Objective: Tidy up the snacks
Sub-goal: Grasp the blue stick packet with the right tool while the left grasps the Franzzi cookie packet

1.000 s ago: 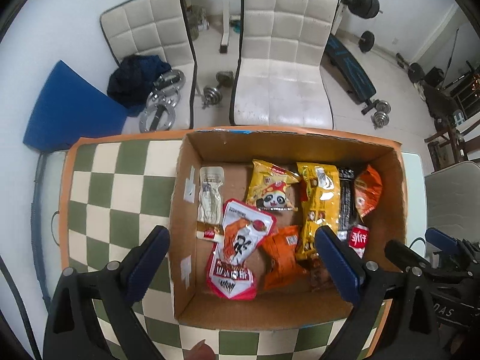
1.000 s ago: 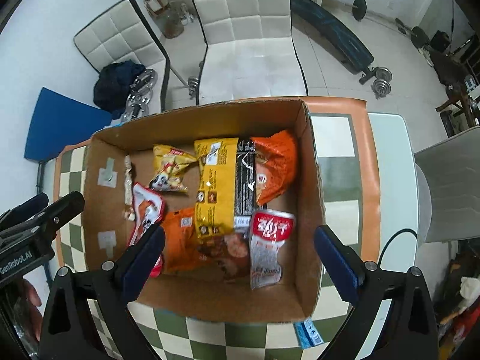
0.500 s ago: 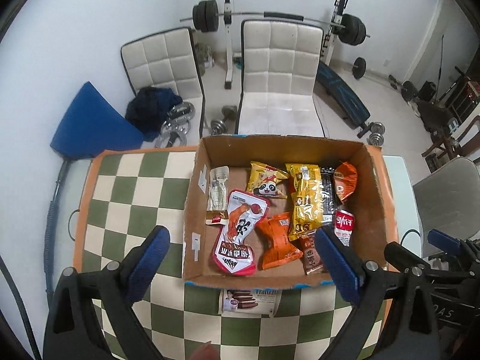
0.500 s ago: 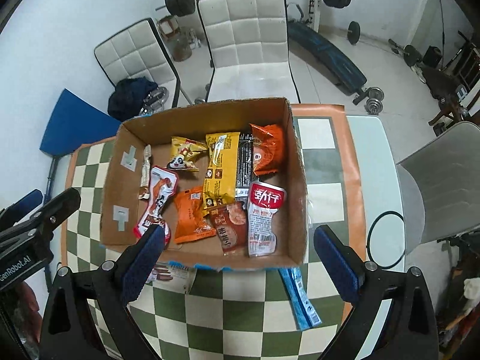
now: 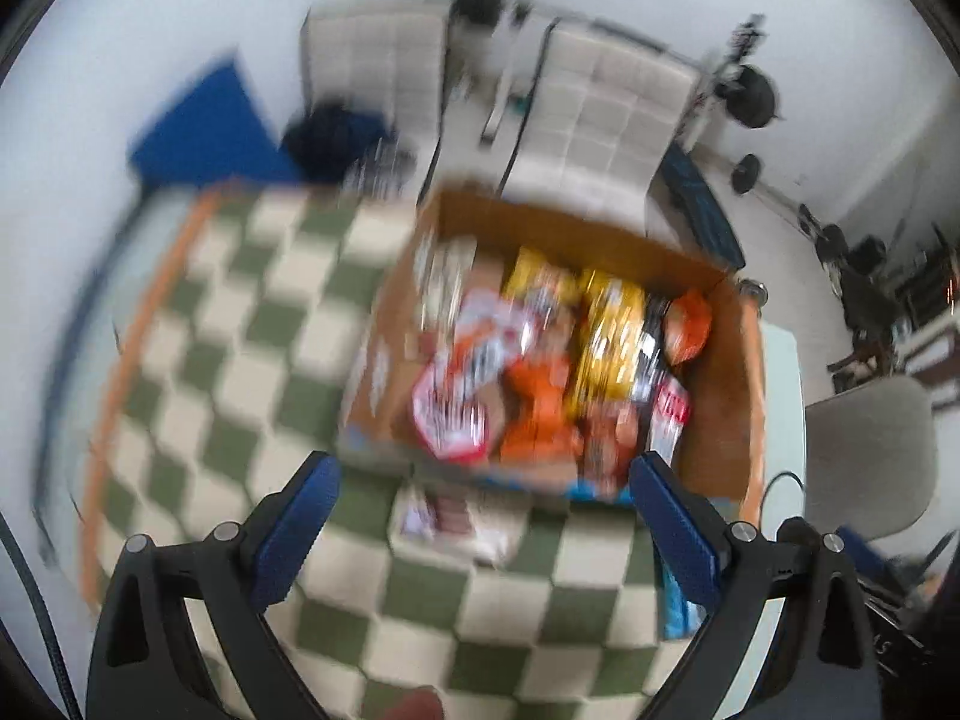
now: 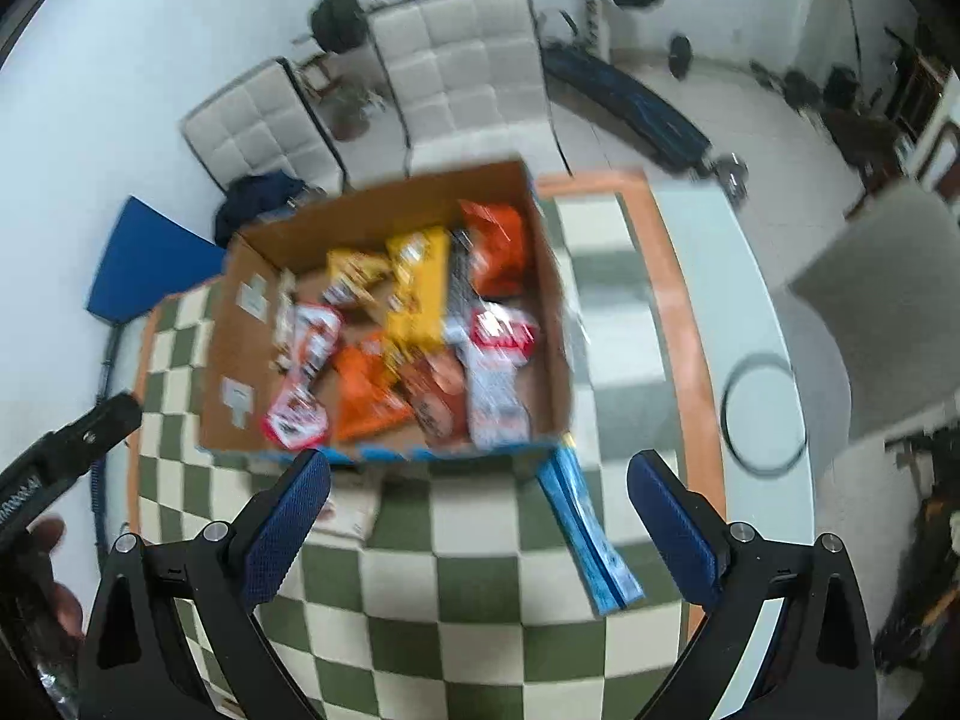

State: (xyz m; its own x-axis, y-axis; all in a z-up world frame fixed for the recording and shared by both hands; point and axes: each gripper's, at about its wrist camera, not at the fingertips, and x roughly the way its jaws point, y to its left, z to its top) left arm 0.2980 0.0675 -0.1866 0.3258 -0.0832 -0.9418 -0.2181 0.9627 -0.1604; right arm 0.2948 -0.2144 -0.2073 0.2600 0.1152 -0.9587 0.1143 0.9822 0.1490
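Both tools hang spread and empty above the checkered bench (image 6: 480, 588): the left tool (image 5: 480, 516), the right tool (image 6: 480, 510). A cardboard box (image 6: 543, 276) of snack packets stands toward the bench's far edge. A blue packet (image 6: 591, 540) lies outside it, touching the box's near right corner; a pale packet (image 5: 456, 519) lies just beside its near wall.

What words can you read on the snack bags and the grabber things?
None can be read; both views are smeared by motion.
Snack packets in the cardboard box: print blurred.
Blue packet on the checkered cloth: no legible print.
Lettering on the left gripper's body: too blurred and cut off.
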